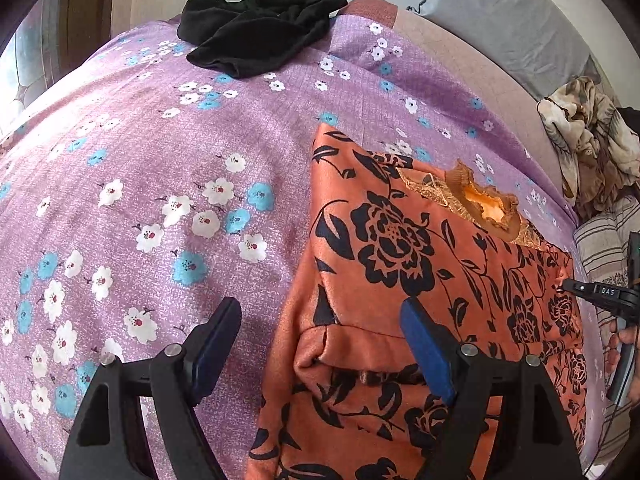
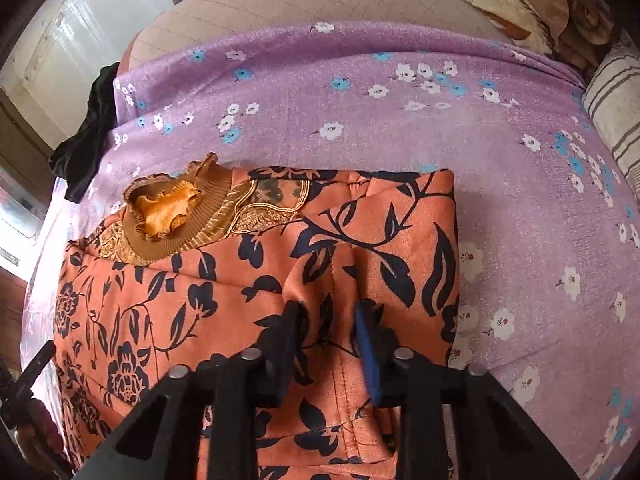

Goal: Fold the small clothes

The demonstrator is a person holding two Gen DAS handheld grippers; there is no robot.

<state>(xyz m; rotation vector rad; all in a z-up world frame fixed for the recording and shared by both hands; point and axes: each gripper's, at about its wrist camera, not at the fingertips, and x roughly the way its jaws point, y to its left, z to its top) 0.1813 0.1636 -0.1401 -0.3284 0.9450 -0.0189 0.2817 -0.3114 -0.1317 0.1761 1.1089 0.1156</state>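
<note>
An orange top with black flowers [image 1: 400, 280] lies on the purple flowered bedsheet [image 1: 160, 180], its brown ruffled collar [image 1: 488, 204] at the far side. My left gripper [image 1: 320, 320] is open over the top's left folded edge, holding nothing. The right gripper shows at the top's right edge in this view [image 1: 568, 286]. In the right wrist view the top [image 2: 200, 300] fills the lower middle, collar [image 2: 168, 216] at the far left. My right gripper [image 2: 326, 312] is shut on a raised fold of the top's cloth.
A crumpled black garment [image 1: 260, 28] lies at the sheet's far edge. A beige patterned cloth heap [image 1: 588, 144] and a striped pillow [image 1: 604, 248] sit at the right. A grey pillow [image 1: 500, 12] is at the back. The sheet [image 2: 520, 200] stretches right of the top.
</note>
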